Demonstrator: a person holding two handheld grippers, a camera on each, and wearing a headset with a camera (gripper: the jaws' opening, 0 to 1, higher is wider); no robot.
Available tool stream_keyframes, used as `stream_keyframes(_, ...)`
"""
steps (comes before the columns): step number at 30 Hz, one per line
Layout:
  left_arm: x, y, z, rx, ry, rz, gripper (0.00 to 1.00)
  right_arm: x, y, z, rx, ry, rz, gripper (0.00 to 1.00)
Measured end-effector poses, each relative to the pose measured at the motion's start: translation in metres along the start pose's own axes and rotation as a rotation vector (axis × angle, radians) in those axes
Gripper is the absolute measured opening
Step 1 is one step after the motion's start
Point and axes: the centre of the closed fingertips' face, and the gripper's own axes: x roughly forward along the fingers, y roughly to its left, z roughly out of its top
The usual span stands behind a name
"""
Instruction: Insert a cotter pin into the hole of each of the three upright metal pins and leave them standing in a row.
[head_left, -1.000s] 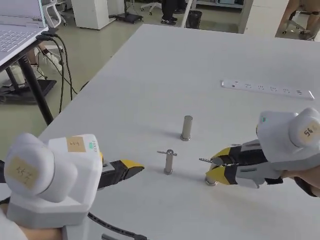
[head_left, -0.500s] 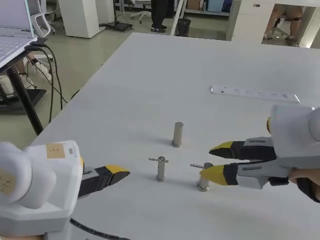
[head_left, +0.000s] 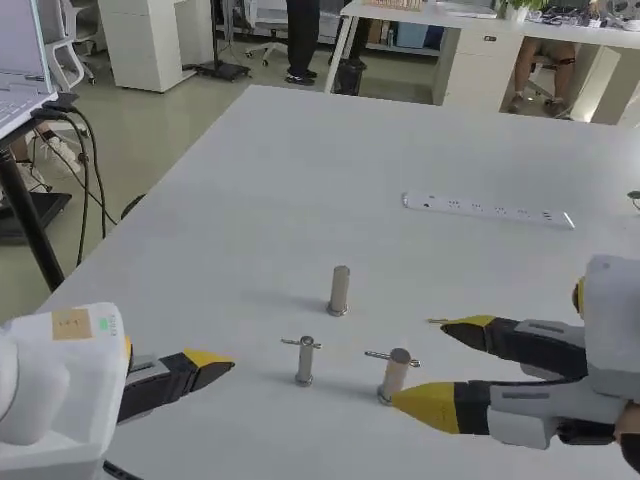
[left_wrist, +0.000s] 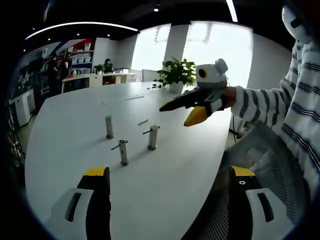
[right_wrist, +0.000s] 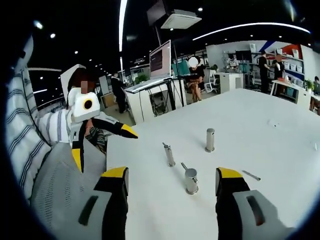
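3 metal pins (head_left: 340, 290) stand on the counter (head_left: 300, 170) in the head view, 2 with cotter pins (head_left: 378, 355) through them. Left gripper view: left claw (left_wrist: 169, 172) released, empty. Right gripper view: right claw (right_wrist: 171, 175) released, empty, nearest pin (right_wrist: 190, 180) just ahead.

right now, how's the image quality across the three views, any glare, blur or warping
Head view: even light, faint shadows, the rear pin sharp. Left gripper view: fisheye curves the table, and the windows are blown out white. Right gripper view: same warp, dark ceiling, and a glaring ceiling light strip.
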Motion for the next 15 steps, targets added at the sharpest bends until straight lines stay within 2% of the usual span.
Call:
stream_keyframes(4, 0.001, 0.0, 0.0, -0.011, 0.003, -0.01, 0.98, -0.006, 0.002, -0.001, 0.013, 0.007, -0.008, 0.75)
stream_keyframes(10, 0.0, 0.005, 0.006, -0.033, -0.016, -0.022, 0.98, -0.014, 0.006, -0.009, -0.011, 0.057, -0.046, 0.85)
stream_keyframes(15, -0.003, 0.011, 0.012, -0.034, -0.028, -0.025, 0.96, -0.017, 0.013, -0.012, 0.031, 0.056, -0.062, 0.9)
